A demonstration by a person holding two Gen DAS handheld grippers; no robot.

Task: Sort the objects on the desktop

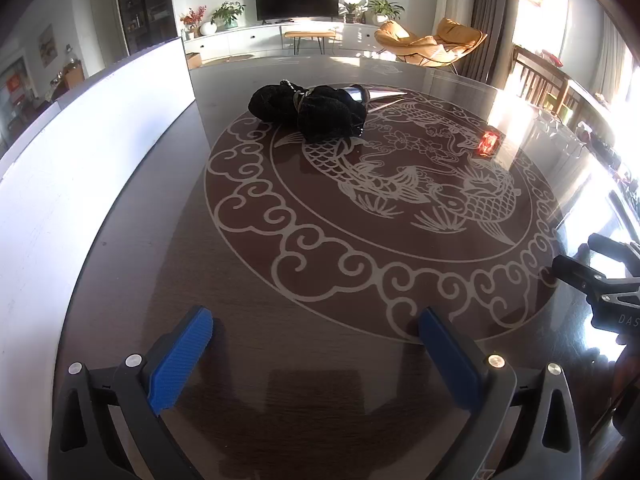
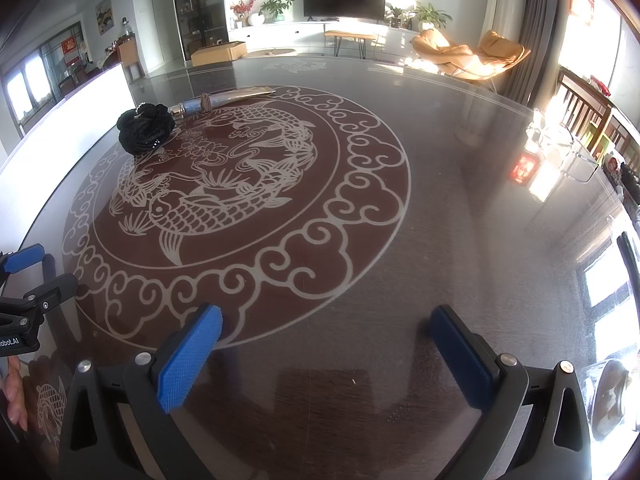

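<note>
crumpled black mesh bundle [image 1: 308,110] on the table's far side, touching a silver pointed object [image 1: 374,94]

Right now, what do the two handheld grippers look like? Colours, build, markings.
Both match: black angular frames with triangular cut-outs and silver round pivot bolts, and ribbed blue pads on the fingers. The left gripper shows white "…obotLAI" lettering in the right wrist view; the right gripper shows "DAS…" in the left wrist view. No cables or sleeves are visible.

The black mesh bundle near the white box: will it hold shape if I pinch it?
Probably not: the black mesh bundle looks like crumpled netting, so likely floppy and light. Loose folds may sag or snag. On the glossy table it may slide when pushed.
</note>
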